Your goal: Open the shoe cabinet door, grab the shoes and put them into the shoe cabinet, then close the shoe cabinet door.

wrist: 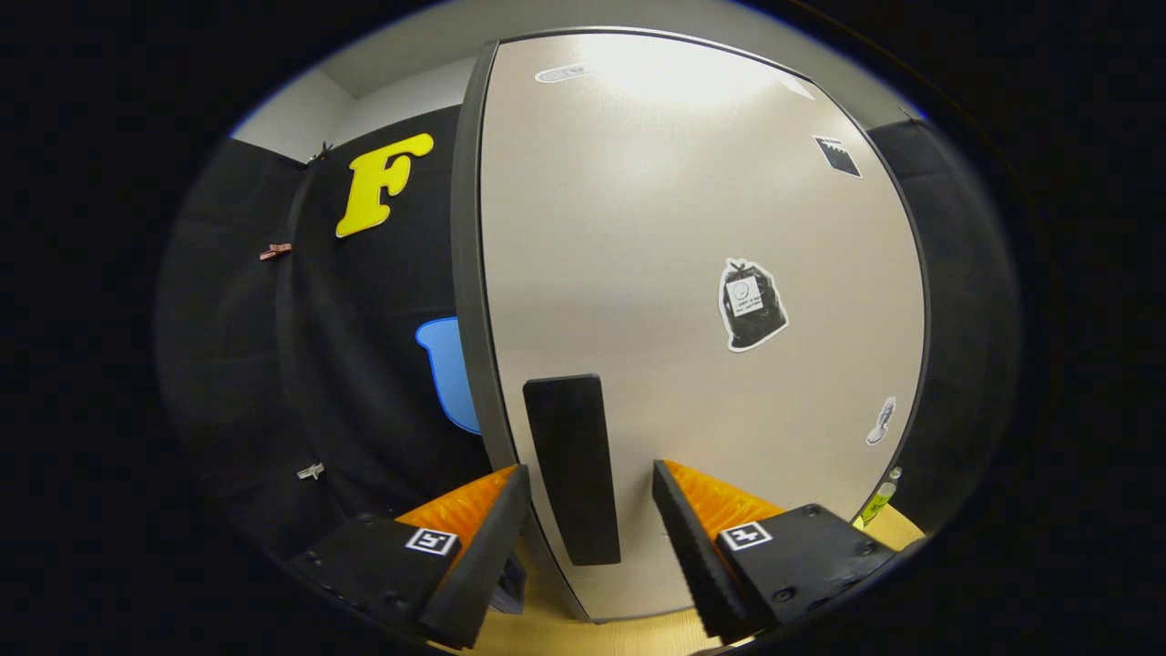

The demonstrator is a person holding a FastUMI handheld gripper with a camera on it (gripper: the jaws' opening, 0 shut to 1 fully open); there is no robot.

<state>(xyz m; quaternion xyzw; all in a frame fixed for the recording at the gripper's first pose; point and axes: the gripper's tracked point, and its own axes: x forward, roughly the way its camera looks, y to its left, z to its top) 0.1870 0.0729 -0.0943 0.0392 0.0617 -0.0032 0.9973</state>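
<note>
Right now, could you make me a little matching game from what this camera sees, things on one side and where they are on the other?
Things:
1. black handle
2. trash bag sticker
3. gripper
4. cabinet door

Places or states:
A. open, fingers either side of the handle
B. stuck on the door, beyond the right finger
C. between the fingers, upright on the door
D. pale panel, dark edge

Pairs: 1-C, 2-B, 3-A, 4-D

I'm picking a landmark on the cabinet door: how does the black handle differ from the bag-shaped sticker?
The handle is a plain, tall black bar; the sticker is a rounded bag shape with a white outline and a small white patch. The handle stands low on the door near its left edge, between the open tongs; the sticker sits higher and to the right, beyond them. The handle looks larger. Both are mostly black on the pale door.
</note>
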